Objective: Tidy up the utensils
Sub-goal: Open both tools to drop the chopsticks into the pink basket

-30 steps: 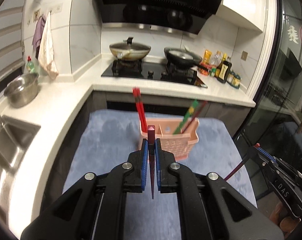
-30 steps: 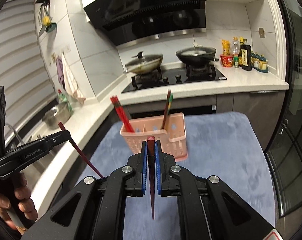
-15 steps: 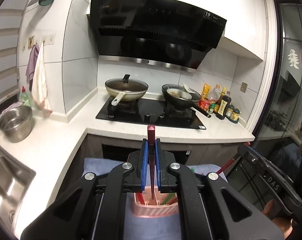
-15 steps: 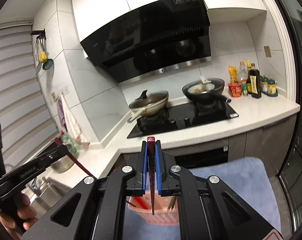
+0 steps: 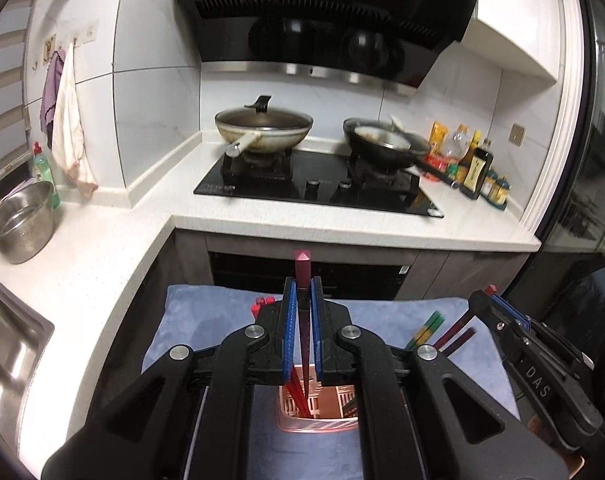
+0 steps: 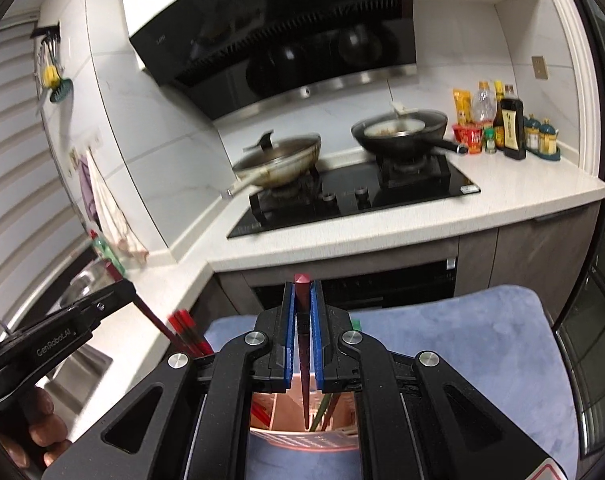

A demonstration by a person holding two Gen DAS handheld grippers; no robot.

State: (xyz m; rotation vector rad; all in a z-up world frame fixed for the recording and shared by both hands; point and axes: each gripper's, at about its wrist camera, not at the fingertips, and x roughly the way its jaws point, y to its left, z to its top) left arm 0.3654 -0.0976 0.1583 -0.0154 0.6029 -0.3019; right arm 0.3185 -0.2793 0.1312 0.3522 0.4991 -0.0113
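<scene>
Kitchen mat (image 5: pixel 206 328) | both jaws grip chopsticks (dark red) | basket (image 5: pixel 318 412) now directly below, seemingly closer

1. The chopstick (image 5: pixel 302 280) between the left gripper's (image 5: pixel 302 300) blue pads is dark maroon.
2. The utensil basket (image 5: pixel 318 412) is salmon pink with a grid of small holes.
3. The mat (image 6: pixel 462 344) under it is plain blue-grey.
4. Chopsticks in the basket are bright red (image 6: pixel 186 332) and green with yellow (image 5: pixel 426 326).
5. The range hood (image 5: pixel 326 16) is glossy black with a steel strip.
6. The countertop (image 5: pixel 362 232) is speckled white.
</scene>
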